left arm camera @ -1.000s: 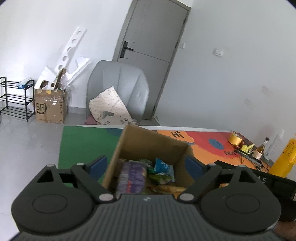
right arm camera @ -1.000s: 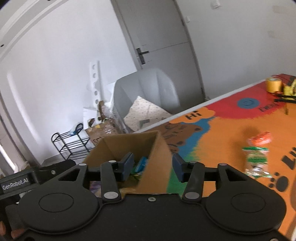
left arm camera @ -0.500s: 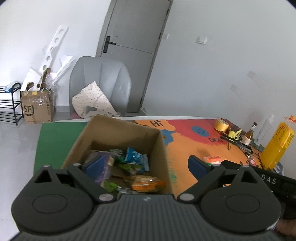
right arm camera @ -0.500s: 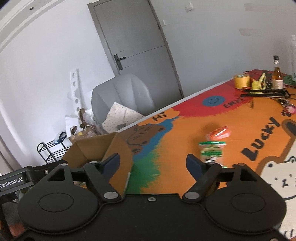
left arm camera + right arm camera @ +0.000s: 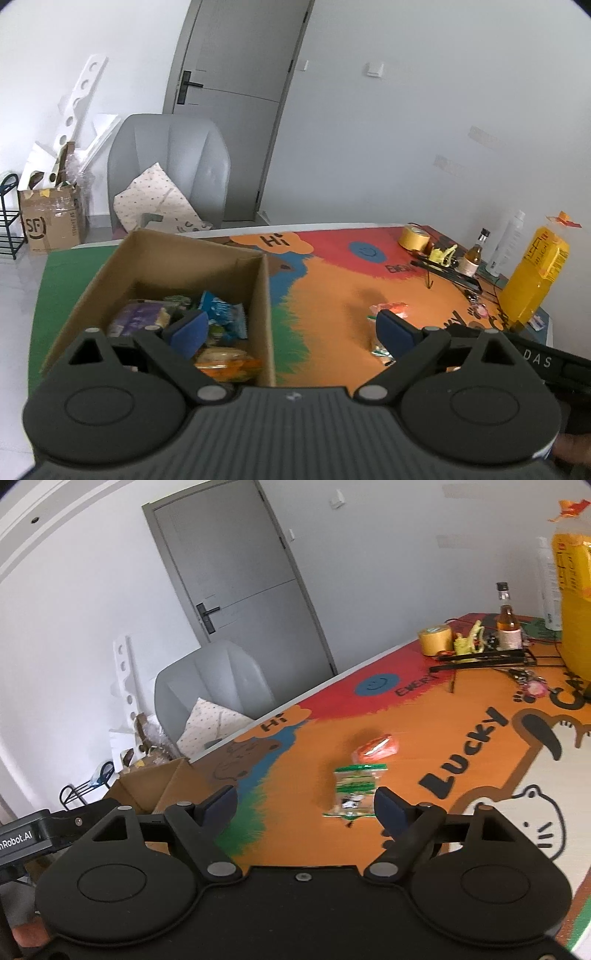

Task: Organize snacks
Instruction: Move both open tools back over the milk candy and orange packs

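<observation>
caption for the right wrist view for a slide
Open right gripper faces green snack packet and orange packet on the mat.

White walls (image 5: 424, 92) all round, with a grey door (image 5: 236, 110) at upper centre of the left wrist view and a light switch (image 5: 374, 69) to its right. Below the door, a grey armchair (image 5: 170, 162) holding a spotted cushion (image 5: 159, 203). At far left, a taped cardboard carton (image 5: 51, 221) and a black wire rack (image 5: 9, 221) on pale glossy floor (image 5: 18, 288).
</observation>
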Demonstrator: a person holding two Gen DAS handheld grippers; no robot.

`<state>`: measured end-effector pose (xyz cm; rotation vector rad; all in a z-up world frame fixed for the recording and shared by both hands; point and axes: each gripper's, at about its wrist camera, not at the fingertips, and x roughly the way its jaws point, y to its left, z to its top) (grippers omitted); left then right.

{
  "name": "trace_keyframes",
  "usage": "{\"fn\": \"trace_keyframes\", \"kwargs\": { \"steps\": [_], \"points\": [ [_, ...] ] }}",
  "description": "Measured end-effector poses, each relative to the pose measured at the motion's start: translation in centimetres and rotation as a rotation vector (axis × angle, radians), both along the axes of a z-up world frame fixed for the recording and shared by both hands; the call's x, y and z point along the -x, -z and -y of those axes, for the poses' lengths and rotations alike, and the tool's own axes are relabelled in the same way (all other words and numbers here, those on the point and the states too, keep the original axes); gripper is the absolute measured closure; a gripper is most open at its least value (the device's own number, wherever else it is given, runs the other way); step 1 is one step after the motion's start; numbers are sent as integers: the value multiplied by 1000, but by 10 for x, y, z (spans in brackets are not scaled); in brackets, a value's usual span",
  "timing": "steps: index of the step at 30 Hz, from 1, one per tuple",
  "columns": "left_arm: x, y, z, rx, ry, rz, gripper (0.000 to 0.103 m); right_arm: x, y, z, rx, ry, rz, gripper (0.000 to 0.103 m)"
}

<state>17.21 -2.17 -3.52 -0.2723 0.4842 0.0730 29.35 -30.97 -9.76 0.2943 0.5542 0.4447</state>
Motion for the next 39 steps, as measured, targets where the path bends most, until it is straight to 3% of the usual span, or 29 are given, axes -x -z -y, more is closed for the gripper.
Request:
{"fn": "trace_keyframes", "kwargs": {
  "steps": [13,21,39],
  "points": [
    [-18,3,30,-14,45,-18,6,-6,10,35,-17,44,-7,21],
    [-34,8,49,-22,82,-25,6,-18,21,49,-41,53,-33,28],
    [-100,29,96,-56,150,-104,8,-55,43,74,-80,91,-85,28]
  ]
}}
